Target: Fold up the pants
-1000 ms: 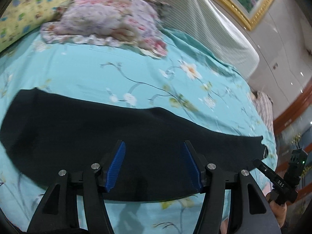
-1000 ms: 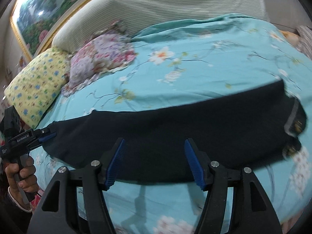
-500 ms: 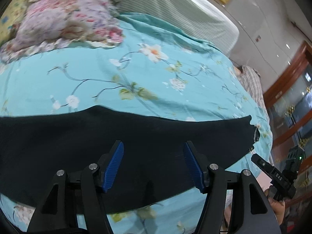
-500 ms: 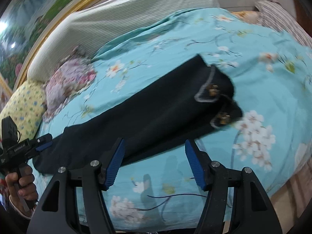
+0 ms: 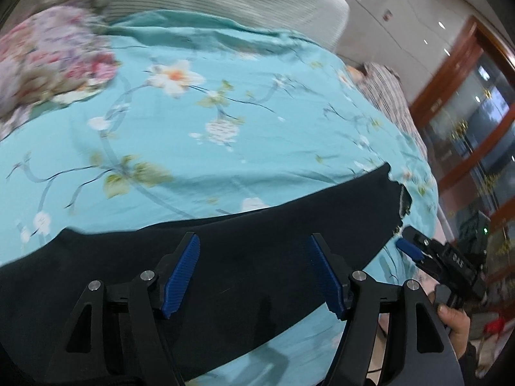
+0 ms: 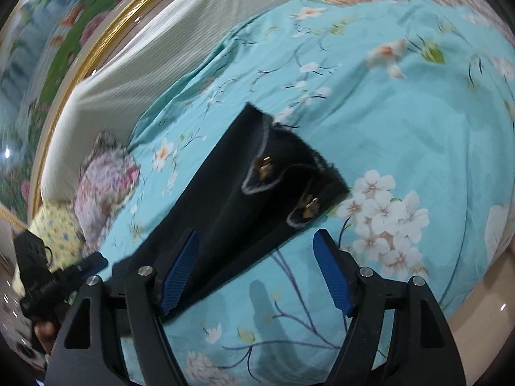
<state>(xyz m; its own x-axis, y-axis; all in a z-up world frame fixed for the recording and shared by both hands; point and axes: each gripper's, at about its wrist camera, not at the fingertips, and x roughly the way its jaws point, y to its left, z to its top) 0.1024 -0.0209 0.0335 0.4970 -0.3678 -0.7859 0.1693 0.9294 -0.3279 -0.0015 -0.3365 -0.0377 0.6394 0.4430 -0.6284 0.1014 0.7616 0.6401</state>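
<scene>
Along the bed's point(image 5: 225, 128) near edge the limp black pants point(image 5: 257, 257) lie flat, my left claw point(image 5: 254, 276) and right claw point(image 6: 256, 273) spreading wider, empty, best pinching waistband corners.

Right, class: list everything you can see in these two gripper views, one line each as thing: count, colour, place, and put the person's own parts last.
Pants: one, black, laid lengthwise on the bed, waist end right.
Bedsheet: one, turquoise floral, covering the bed.
Floral pillow: one, pink, at the bed's head.
Yellow pillow: one, beside the floral one.
Headboard: one, pale striped.
Framed painting: one, gold frame, on the wall.
Left gripper: blue fingers open over the pants.
Right gripper: fingers open at the waist end.
</scene>
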